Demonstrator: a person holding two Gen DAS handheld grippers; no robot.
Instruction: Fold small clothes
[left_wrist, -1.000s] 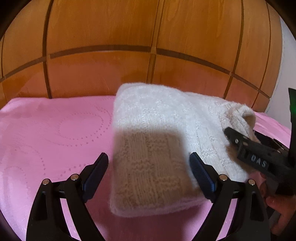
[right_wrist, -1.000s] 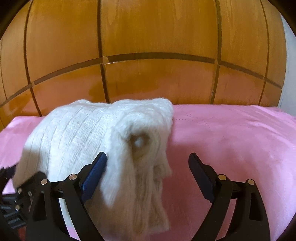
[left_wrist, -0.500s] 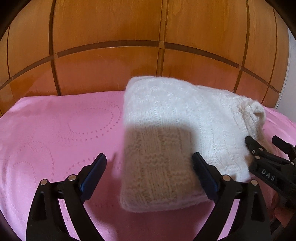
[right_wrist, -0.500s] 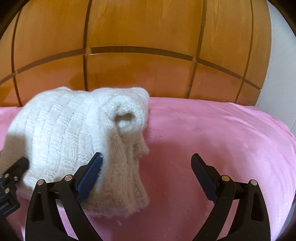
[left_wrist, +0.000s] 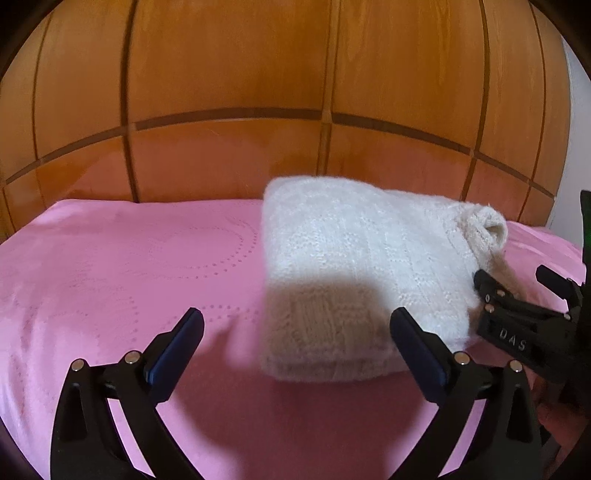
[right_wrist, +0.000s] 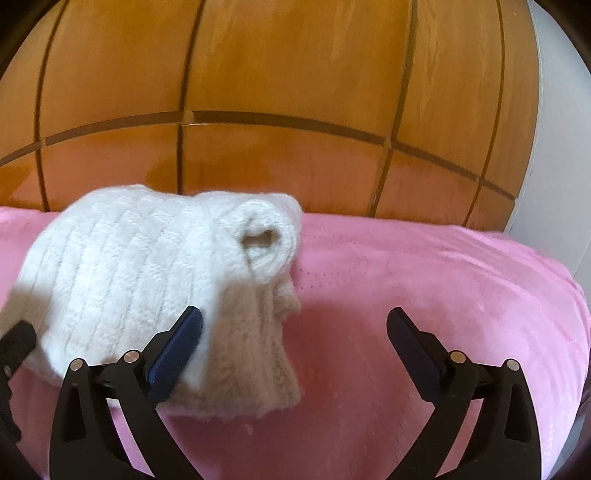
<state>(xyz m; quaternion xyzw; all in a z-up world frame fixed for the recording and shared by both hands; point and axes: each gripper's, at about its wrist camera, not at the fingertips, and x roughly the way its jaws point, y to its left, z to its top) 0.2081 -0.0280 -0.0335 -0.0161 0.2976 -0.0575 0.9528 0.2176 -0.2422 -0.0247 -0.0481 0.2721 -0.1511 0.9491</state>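
Note:
A cream knitted sweater (left_wrist: 354, 258) lies folded in a thick bundle on the pink bed cover (left_wrist: 129, 266); a rolled sleeve end (left_wrist: 487, 229) sticks up at its right. My left gripper (left_wrist: 295, 343) is open and empty, just short of the bundle's near edge. In the right wrist view the sweater (right_wrist: 122, 277) sits at the left with the sleeve roll (right_wrist: 262, 240) facing me. My right gripper (right_wrist: 295, 343) is open and empty, beside the bundle's right side. It also shows at the right of the left wrist view (left_wrist: 517, 291).
A glossy wooden panelled headboard (left_wrist: 295, 92) rises right behind the bed. A white wall (right_wrist: 554, 166) stands at the far right. The pink cover (right_wrist: 443, 280) stretches wide to the left and right of the sweater.
Both grippers have drawn back from the sweater and sit farther from it. The sweater has stayed folded in place. Both stayed open.

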